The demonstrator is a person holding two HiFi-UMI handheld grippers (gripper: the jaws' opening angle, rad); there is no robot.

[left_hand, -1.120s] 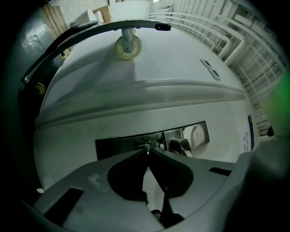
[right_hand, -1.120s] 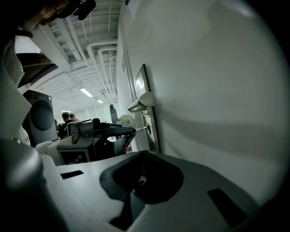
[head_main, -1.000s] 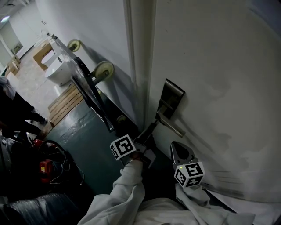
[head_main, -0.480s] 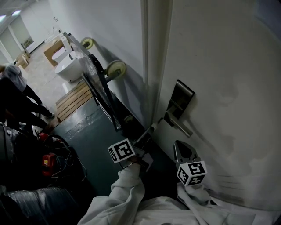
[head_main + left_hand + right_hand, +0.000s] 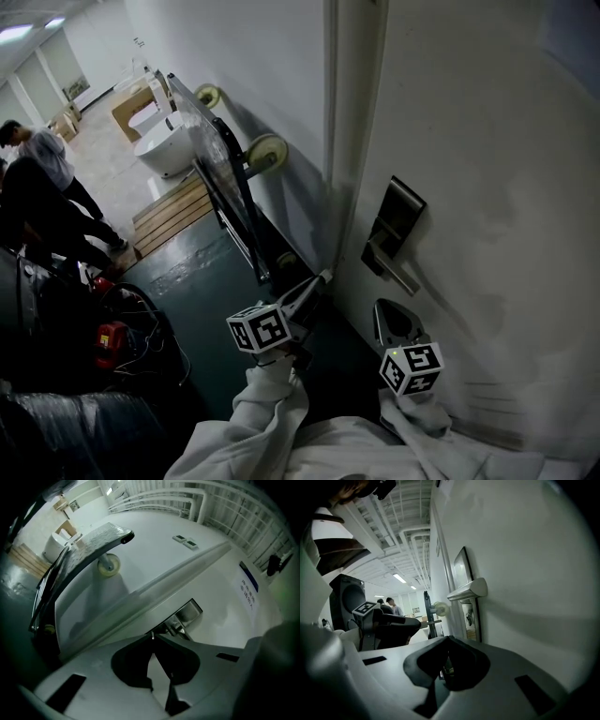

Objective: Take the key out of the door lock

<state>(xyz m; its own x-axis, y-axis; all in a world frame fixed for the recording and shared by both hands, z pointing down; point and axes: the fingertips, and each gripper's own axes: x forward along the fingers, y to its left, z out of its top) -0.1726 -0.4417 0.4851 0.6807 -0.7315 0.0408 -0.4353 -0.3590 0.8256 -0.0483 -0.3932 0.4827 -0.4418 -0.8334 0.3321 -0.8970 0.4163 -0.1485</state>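
A steel lock plate [image 5: 396, 225] with a lever handle [image 5: 401, 275] sits on the white door [image 5: 487, 187]. My left gripper [image 5: 317, 284] hangs left of and below the plate, apart from it. It is shut on the key [image 5: 151, 635], of which only a small silver tip shows between the jaw tips. In the left gripper view the lock plate [image 5: 186, 615] lies just beyond the tips. My right gripper [image 5: 394, 325] is below the handle, close to the door, shut with nothing visibly held. The right gripper view shows the handle [image 5: 468, 590] and the keyhole cylinder [image 5: 468, 617] ahead.
A dark metal trolley [image 5: 230, 178] with pale wheels leans on the wall left of the door frame. Beyond it are a white basin [image 5: 172, 150] and a wooden pallet [image 5: 173, 211]. People [image 5: 42, 192] stand at far left, near a red tool [image 5: 111, 342] and cables.
My left gripper has drawn back from the lock, down and to the left, with the key in its tips. The head view has swung a little right. The right gripper has barely moved.
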